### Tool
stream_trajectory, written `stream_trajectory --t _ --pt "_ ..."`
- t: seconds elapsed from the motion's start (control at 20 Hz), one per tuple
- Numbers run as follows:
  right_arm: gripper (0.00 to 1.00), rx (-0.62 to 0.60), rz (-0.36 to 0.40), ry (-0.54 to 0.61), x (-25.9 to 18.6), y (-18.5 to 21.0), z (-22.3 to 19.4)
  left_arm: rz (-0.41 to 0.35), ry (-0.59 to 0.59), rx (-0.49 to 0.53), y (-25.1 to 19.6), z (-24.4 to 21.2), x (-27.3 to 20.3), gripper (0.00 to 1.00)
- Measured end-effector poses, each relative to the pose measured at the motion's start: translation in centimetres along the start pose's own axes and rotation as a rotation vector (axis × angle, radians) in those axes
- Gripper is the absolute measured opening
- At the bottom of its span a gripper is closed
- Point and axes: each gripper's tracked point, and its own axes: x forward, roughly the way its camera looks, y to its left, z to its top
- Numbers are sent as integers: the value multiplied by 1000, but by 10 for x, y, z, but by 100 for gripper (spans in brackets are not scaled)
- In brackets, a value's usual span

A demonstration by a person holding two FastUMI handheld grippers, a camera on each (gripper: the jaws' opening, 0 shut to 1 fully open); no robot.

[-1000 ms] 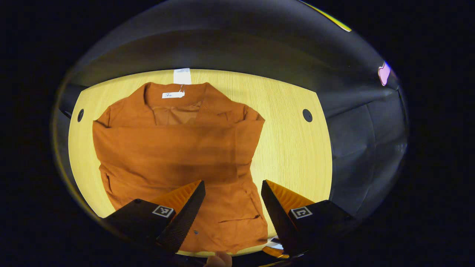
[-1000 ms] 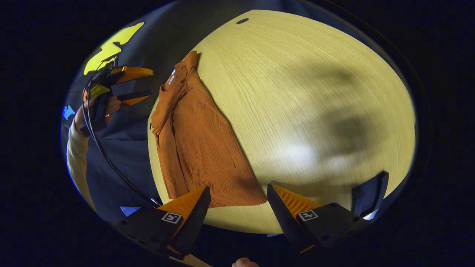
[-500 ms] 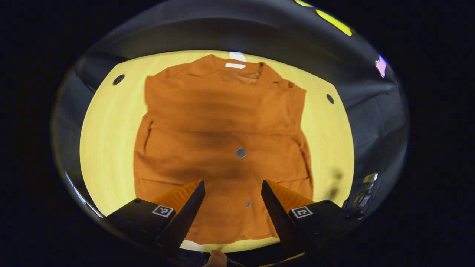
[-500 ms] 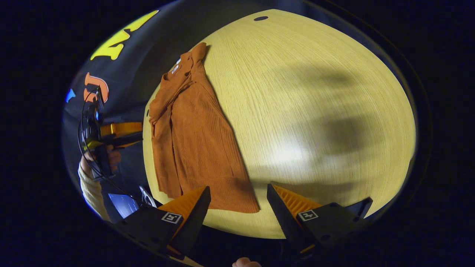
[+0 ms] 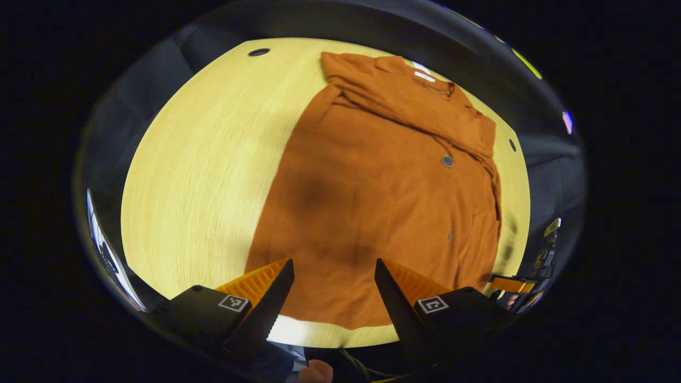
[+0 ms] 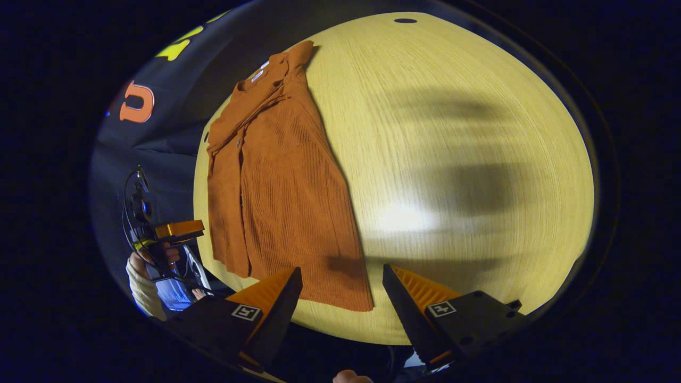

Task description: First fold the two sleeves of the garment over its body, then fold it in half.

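An orange corduroy garment (image 5: 383,191) lies flat on the wooden table (image 5: 202,159), collar at the far end, with both sleeves lying across its chest. My left gripper (image 5: 334,268) is open and hovers just above the near hem, touching nothing. In the right gripper view the garment (image 6: 276,181) lies along the table's left side. My right gripper (image 6: 342,274) is open over the hem's right corner and holds nothing. The left gripper (image 6: 178,230), held by a hand in a cream sleeve, sits off the garment's left edge. The right gripper (image 5: 511,284) shows past the garment's right side.
The table (image 6: 452,159) spreads wide and bare to the garment's right. Round cable holes (image 5: 259,52) (image 6: 405,21) sit near its far edge. Black booth cloth surrounds the table. A cable trails from the left gripper.
The left gripper has dropped from beside the collar to low beside the hem, and its view has swung right to left across the garment. The right gripper has barely shifted. Both stay open.
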Motion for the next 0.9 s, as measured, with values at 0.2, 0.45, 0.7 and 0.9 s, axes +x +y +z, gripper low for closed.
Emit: stream_trajectory --t 0.2,0.45,0.7,0.9 --pt "97 -33 -46 11 0 -13 2 8 61 3 44 -24 -7 99" --pt "96 -21 56 88 3 -5 -9 -9 153 -1 73 -45 -14 100" --pt "94 9 158 128 12 17 -13 -96 176 54 40 -31 -37 99" --pt "90 12 186 152 19 30 -15 -140 214 98 5 -15 -59 99"
